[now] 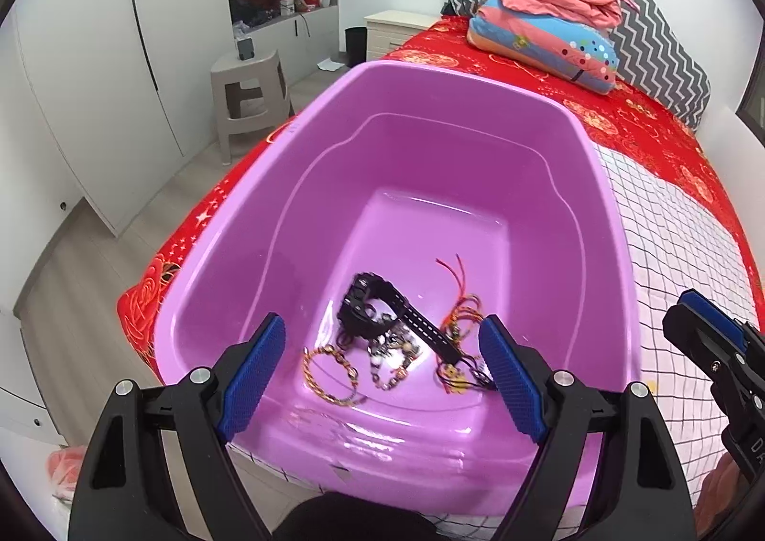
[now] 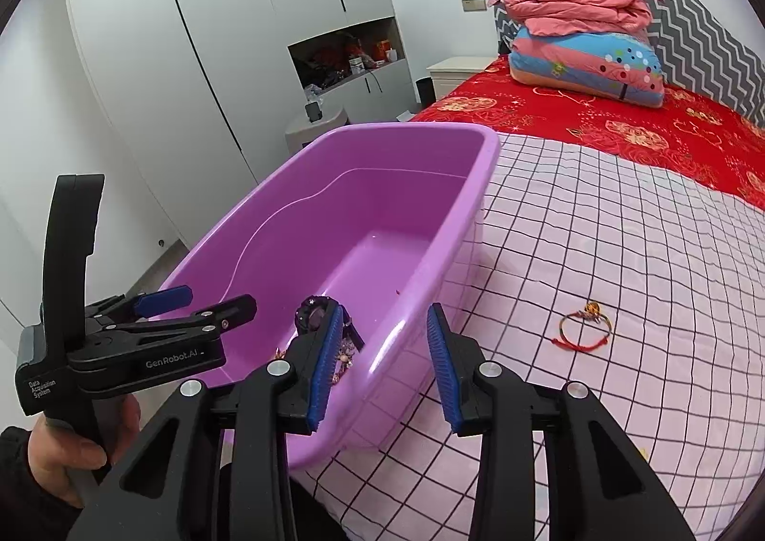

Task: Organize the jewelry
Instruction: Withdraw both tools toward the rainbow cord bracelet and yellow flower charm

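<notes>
Left gripper [image 1: 382,369]: held over the near rim of the purple tub [image 1: 617,225], fingers spread wide, nothing between them. Below, on the tub floor: gold bracelet [image 1: 330,373] at left, black watch [image 1: 377,316] in the middle with a beaded chain [image 1: 389,359] under it, red-and-yellow cord bracelets [image 1: 461,326] at right. All lying loose in one tangle, touching or overlapping.

Right gripper [image 2: 385,369]: held above the tub's near right corner and the checked sheet [image 2: 621,254], fingers apart, empty.

Further right, on the sheet and well apart from the tub: one red cord bracelet [image 2: 583,328] with an amber bead, flat, alone.

Step in hand, as judged: collecting loose pieces into the tub; most in, one left out. Next move likely for the right gripper: swing right, lower over the cord, pinch thin cord without catching the sheet, lift, carry to the tub.
</notes>
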Motion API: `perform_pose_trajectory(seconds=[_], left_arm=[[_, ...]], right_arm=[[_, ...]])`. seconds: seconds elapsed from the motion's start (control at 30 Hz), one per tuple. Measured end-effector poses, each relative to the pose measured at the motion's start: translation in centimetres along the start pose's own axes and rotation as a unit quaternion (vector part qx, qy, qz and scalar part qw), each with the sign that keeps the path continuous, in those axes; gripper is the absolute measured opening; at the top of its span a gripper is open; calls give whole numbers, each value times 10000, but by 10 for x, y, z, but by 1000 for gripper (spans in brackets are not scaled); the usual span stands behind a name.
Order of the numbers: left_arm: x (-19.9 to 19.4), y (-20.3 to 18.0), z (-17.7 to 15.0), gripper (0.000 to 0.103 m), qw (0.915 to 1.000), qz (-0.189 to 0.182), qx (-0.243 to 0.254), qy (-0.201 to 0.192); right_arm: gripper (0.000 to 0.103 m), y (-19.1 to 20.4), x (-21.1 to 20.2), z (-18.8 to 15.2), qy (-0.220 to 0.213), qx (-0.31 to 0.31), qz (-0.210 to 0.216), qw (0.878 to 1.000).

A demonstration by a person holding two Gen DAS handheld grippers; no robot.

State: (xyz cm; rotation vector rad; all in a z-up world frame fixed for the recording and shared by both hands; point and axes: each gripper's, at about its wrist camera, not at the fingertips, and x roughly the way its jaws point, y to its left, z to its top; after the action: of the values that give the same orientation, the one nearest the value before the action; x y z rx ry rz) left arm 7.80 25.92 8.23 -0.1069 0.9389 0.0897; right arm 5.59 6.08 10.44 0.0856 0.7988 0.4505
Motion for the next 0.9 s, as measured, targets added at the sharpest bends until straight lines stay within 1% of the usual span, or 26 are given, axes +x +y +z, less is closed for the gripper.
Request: perform_pose_trajectory(seconds=[0.27, 0.43, 0.5, 0.7, 0.77, 0.87, 0.9], left_arm=[[-22, -23, -14, 81, 9994, -309, 87, -133], [-36, -46, -22, 81, 9978, -535, 308, -251], [-41, -58, -25, 81, 9962, -695, 436, -288], [-57, -100, -36, 81, 9876, -1134, 985, -464], [-56, -115, -40, 81, 9835, -1315, 1167, -431], [-50, -141, -50, 81, 9752, -1615, 1485, -305], [-47, -148, -52, 81, 9733, -1665, 1560, -270]], right_arm=[[36, -19, -33, -24, -169, 209, -87, 9996], [37, -42, -62, -49, -351, 498, -352, 9975], [38, -54, -74, -61, -409, 621, -512, 9959], [40, -87, -105, -105, -430, 1028, -1029, 9884], [40, -99, -113, -123, -409, 1227, -1244, 9838], [41, -114, -118, -145, -386, 1479, -1518, 9765], [41, -118, -119, -149, -374, 1529, -1588, 9747]])
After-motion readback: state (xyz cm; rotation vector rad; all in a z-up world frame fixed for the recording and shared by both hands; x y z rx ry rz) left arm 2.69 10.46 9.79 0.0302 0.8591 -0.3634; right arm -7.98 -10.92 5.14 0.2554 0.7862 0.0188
